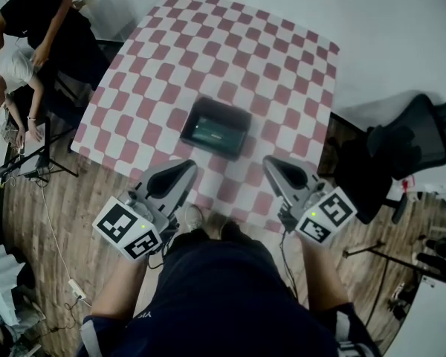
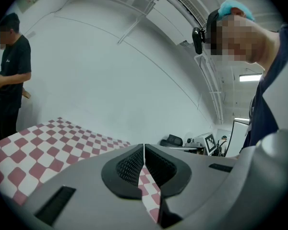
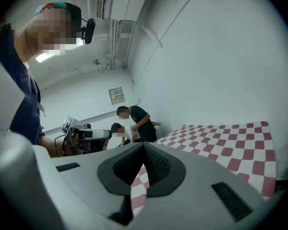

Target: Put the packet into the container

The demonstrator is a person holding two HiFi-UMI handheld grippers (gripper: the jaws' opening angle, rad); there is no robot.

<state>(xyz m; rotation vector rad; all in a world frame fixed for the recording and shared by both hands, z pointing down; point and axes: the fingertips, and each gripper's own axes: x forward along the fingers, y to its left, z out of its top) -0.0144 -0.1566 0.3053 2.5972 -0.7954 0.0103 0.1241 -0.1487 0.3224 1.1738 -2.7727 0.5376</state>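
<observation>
A black rectangular container (image 1: 215, 127) sits near the middle of the red-and-white checked table (image 1: 282, 73). Something flat with a greenish sheen (image 1: 210, 133) lies inside it; the view is too blurred to tell if it is the packet. My left gripper (image 1: 187, 166) hovers over the near table edge, just in front and left of the container, with its jaws shut and nothing between them. My right gripper (image 1: 270, 162) is in front and right of the container, also shut and empty. In the left gripper view the left gripper's pads (image 2: 132, 166) meet; in the right gripper view the right gripper's pads (image 3: 156, 164) meet too.
Two people (image 1: 30, 43) stand at a stand by the table's left side. A black office chair (image 1: 409, 143) is on the right. Cables and a power strip (image 1: 76, 288) lie on the wooden floor at the left.
</observation>
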